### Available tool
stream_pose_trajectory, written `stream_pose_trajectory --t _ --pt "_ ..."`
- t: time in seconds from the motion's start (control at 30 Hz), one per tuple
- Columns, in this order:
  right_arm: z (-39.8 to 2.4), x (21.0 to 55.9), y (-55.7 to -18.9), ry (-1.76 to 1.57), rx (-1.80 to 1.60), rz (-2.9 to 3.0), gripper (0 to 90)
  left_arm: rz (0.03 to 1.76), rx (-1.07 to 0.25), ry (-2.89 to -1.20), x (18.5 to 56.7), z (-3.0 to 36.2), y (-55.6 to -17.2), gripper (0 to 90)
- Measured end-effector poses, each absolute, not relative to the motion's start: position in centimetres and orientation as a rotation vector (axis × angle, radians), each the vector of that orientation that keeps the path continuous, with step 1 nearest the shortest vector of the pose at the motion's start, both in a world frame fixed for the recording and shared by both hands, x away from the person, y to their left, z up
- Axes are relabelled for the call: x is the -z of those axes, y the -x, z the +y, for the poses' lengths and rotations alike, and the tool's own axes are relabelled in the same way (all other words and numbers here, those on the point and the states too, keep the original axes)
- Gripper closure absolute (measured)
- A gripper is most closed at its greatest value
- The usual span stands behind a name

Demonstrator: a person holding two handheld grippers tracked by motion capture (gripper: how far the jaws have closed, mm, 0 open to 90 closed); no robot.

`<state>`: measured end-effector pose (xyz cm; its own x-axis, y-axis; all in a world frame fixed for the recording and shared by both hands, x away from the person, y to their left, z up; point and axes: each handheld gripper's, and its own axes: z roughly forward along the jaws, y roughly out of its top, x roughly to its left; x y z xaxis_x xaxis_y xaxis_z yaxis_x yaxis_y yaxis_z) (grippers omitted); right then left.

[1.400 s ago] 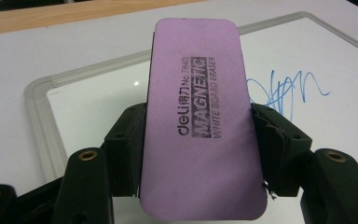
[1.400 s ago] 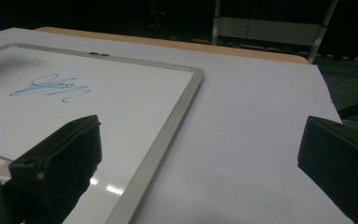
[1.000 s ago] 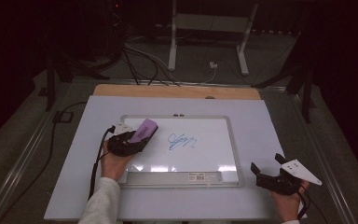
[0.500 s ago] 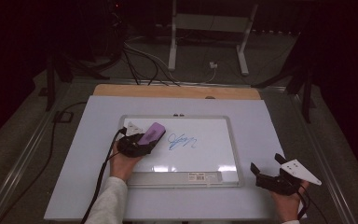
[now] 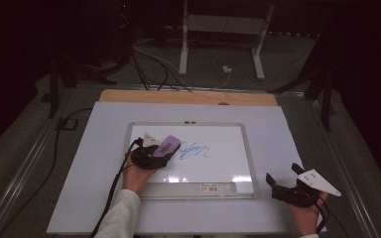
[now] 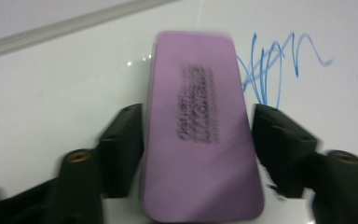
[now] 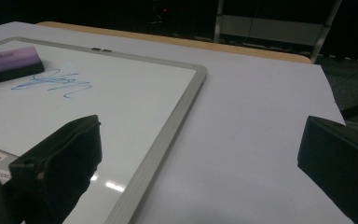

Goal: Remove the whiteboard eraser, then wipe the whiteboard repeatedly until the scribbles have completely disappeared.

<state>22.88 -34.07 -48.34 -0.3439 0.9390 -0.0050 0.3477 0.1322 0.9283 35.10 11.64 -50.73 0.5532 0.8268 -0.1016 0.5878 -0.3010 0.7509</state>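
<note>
Left tongs (image 6: 198, 135): we had just been spreading them; the purple eraser (image 6: 198, 135) lay between, pads seemingly apart from it.
Eraser: on the whiteboard (image 5: 218, 168), left of the blue scribble (image 5: 194, 149).
Right tongs (image 5: 284, 179): spread, empty, near right of the tabletop (image 5: 278, 129).

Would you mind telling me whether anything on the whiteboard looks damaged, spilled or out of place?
Nothing stands out. The whiteboard lies flat and square on the table, the blue scribble is intact, and the purple eraser sits between the left claw's jaws beside it.

one eraser (image 6: 198, 135), one whiteboard (image 5: 248, 148), two claws
</note>
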Motion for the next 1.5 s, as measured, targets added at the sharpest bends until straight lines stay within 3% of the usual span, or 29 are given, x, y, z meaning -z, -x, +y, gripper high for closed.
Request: stream_pose_trajectory --t 0.2,0.47,1.5 --pt "-34.0 48.4 -22.9 -1.245 -1.201 1.787 0.1 1.152 -0.396 -2.021 50.3 11.0 -35.8 29.1" --pt "-34.0 48.4 -23.0 -1.237 -1.195 1.796 0.1 1.181 -0.372 -2.060 50.3 10.2 -36.6 41.0" --pt "-33.9 48.4 -22.9 -1.235 -1.178 1.798 0.1 1.119 -0.354 -2.117 50.1 8.5 -35.8 42.0"
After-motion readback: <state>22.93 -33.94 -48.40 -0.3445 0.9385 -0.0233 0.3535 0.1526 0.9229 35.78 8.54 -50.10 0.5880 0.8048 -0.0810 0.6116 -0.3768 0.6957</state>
